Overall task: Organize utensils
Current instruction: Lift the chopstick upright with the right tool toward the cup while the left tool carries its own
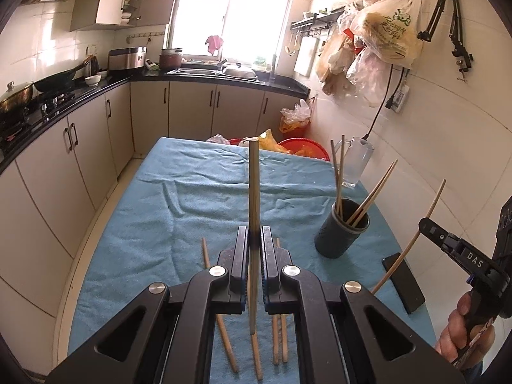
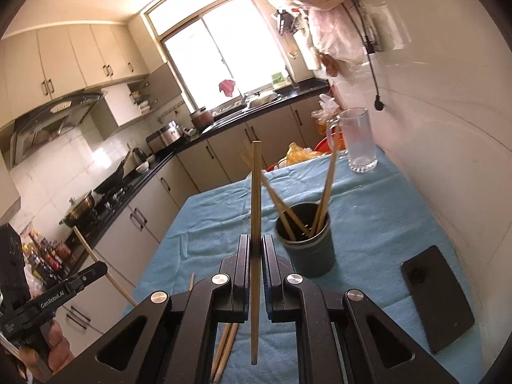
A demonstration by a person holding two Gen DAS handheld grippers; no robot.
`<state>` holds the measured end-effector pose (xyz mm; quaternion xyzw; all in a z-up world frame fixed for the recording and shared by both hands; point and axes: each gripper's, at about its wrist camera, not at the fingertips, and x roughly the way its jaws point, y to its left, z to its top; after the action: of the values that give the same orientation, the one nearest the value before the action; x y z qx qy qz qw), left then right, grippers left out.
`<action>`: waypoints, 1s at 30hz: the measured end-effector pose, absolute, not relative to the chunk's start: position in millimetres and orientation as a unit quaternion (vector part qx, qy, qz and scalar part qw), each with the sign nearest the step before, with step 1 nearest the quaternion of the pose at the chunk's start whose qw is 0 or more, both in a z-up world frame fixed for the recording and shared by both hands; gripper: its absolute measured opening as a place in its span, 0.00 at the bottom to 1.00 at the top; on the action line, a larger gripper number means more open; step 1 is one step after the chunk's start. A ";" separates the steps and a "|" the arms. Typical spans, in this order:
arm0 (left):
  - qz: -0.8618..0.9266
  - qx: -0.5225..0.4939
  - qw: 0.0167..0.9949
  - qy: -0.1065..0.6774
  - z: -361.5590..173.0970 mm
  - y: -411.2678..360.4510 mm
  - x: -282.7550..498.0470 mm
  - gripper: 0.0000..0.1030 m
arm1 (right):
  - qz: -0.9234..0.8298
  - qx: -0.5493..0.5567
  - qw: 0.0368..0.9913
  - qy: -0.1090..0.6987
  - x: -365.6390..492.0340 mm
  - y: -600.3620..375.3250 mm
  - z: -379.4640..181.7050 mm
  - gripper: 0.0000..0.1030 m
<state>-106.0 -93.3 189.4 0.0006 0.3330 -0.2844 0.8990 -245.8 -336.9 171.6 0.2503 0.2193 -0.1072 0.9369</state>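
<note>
- Wooden chopstick [image 1: 254,192] is sitting clamped in the left gripper [image 1: 255,240]; jaws are closed down onto it, pinching near mid-length. Long axis is running roughly upright across the jaws, one end rising above the fingers, the other hanging below them over the blue cloth [image 1: 160,211].
- Loose chopsticks [image 1: 220,316] are lying flat on the cloth under the left gripper, long axes pointing away from the camera, not yet collected.
- Dark cup [image 1: 342,227] is standing upright to the right of the left gripper, already holding several chopsticks that are leaning outward against its rim.
- Right gripper [image 2: 255,243] is likewise pinching a second chopstick [image 2: 256,224], jaws closed onto it, stick upright across the fingers.
- Key relation, right wrist view: the cup [image 2: 308,240] is lying just ahead and slightly right of the right jaws, mouth open upward. Judgement: right hand is nearer the cup than the left, so it is likely going first.
- Judgement: the lower end needs bringing over the mouth, clear of the leaning sticks, before release.
- Glass mug [image 2: 358,140] and black phone [image 2: 435,297] are standing clear of that path.
</note>
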 end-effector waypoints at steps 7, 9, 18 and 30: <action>-0.299 0.006 0.896 0.328 200.9 -110.7 -106.1 0.06 | -0.120 0.262 0.936 0.201 -256.8 -354.2 181.6 0.07; -0.304 0.007 0.896 0.324 206.3 -114.8 -106.0 0.06 | -0.123 0.261 0.937 0.196 -260.0 -357.4 184.4 0.07; -0.321 0.017 0.897 0.304 229.1 -142.0 -109.1 0.06 | -0.129 0.257 0.942 0.173 -267.2 -366.4 204.5 0.07; -0.354 0.011 0.890 0.286 265.4 -184.8 -96.3 0.06 | -0.140 0.246 0.949 0.137 -263.9 -385.3 239.9 0.07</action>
<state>-96.3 -184.8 265.4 0.0112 0.2860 -0.3542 0.8903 -263.9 -385.3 239.9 0.2456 0.1372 -0.1399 0.9494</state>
